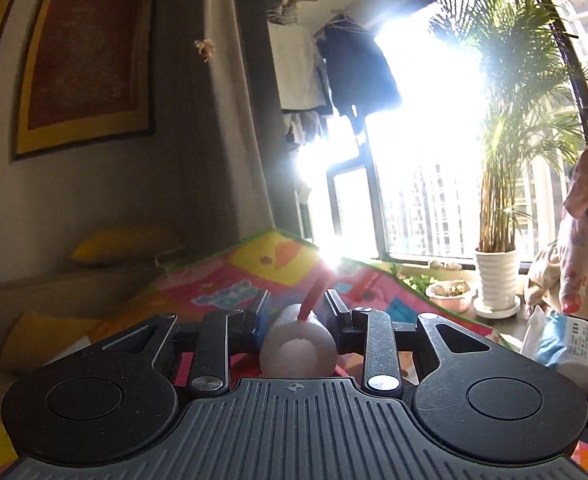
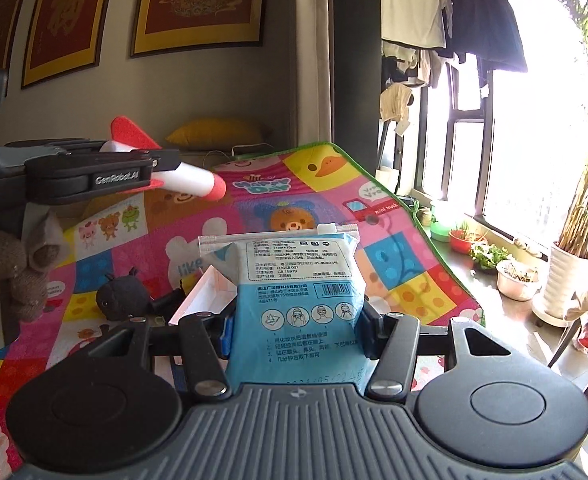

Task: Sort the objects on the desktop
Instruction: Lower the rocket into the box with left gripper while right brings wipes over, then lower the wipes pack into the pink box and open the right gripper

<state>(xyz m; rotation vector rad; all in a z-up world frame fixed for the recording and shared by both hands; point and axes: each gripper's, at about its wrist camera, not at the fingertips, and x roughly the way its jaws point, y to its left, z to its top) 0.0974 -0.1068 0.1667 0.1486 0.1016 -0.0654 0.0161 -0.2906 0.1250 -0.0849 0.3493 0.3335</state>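
Observation:
My left gripper (image 1: 298, 304) is shut on a white foam rocket (image 1: 294, 350) with red fins, held up in the air. In the right wrist view that left gripper (image 2: 161, 162) reaches in from the left, and the foam rocket (image 2: 191, 182) sticks out past its fingers with the red nose pointing right. My right gripper (image 2: 296, 322) is shut on a blue packet (image 2: 294, 292) with a clear zip top, held upright above the colourful play mat (image 2: 406, 280). The blue packet (image 1: 570, 344) also shows at the right edge of the left wrist view.
On the mat lie a white open box (image 2: 207, 296), a black plush toy (image 2: 119, 298) and a brown knitted toy (image 2: 13, 276). Potted plants (image 2: 518, 276) line the sill at the right. A person's patterned sleeve (image 1: 582, 216) hangs at the right.

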